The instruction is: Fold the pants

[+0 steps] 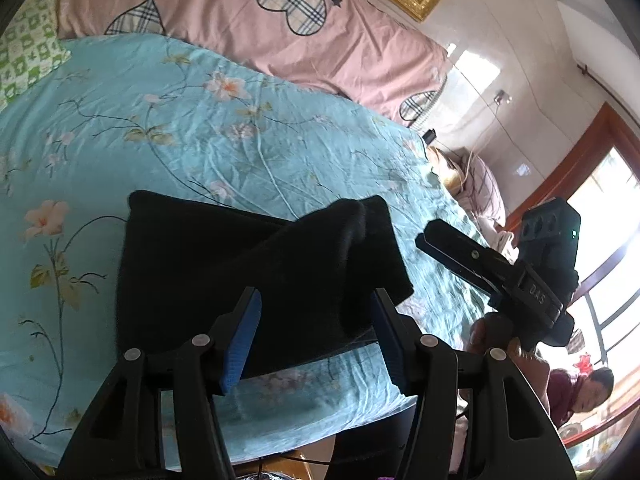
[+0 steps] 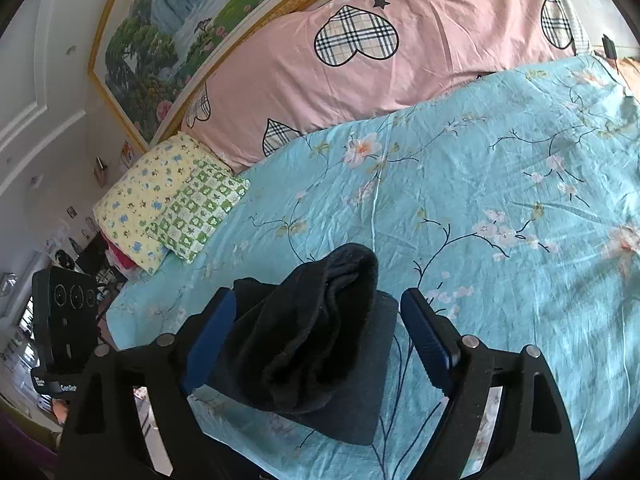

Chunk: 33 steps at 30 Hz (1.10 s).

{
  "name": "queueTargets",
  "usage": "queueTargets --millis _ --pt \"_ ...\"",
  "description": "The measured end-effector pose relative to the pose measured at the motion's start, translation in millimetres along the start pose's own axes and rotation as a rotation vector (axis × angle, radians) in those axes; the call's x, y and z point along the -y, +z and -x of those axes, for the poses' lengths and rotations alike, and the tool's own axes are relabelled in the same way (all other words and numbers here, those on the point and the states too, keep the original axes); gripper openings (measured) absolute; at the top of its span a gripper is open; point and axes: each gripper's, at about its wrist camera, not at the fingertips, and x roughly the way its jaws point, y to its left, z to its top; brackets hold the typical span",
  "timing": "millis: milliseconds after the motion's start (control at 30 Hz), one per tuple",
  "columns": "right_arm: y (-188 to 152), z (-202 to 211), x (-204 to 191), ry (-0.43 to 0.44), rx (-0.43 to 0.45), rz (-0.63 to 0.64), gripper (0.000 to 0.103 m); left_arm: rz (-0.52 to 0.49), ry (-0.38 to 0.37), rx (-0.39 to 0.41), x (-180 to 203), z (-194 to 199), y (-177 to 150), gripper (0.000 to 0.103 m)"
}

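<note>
Folded black pants (image 1: 256, 276) lie near the front edge of the bed, on the blue floral sheet (image 1: 168, 128). The left gripper (image 1: 316, 340) stands wide apart, its blue pads (image 1: 242, 344) either side of the bundle's near end and clear of the cloth. The right gripper (image 2: 316, 340) is likewise spread wide, gripping nothing, with the pants (image 2: 316, 336) framed between its jaws.

Risk: the topmost fold is a loose, raised roll lying askew across the flat layers; it appears unsupported and could slump or unroll. A pad grazing the cloth could drag the bundle toward the bed's near edge.

View differences: the left wrist view shows the bundle's broad rectangular outline, the right gripper (image 1: 472, 256) from outside at far right, and a seated person (image 1: 580, 392) by the window. The right wrist view shows the roll's open end, the pillows (image 2: 168, 208) at far left, the pink quilt (image 2: 360, 80) and the framed landscape painting (image 2: 180, 28). Layer count is indistinct in the dark fabric.
</note>
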Motion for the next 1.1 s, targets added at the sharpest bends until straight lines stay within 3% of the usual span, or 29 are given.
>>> queueTargets --millis 567,900,1100 --pt "-10 -17 -11 -0.126 -0.042 -0.082 0.087 0.135 0.092 0.046 -60 23 2 0.063" --pt "-16 -22 -9 -0.14 -0.017 -0.116 0.093 0.177 0.116 0.025 -81 15 4 0.068" --pt "-20 -34 -3 -0.149 -0.068 -0.15 0.095 0.174 0.119 0.005 -88 1 9 0.069"
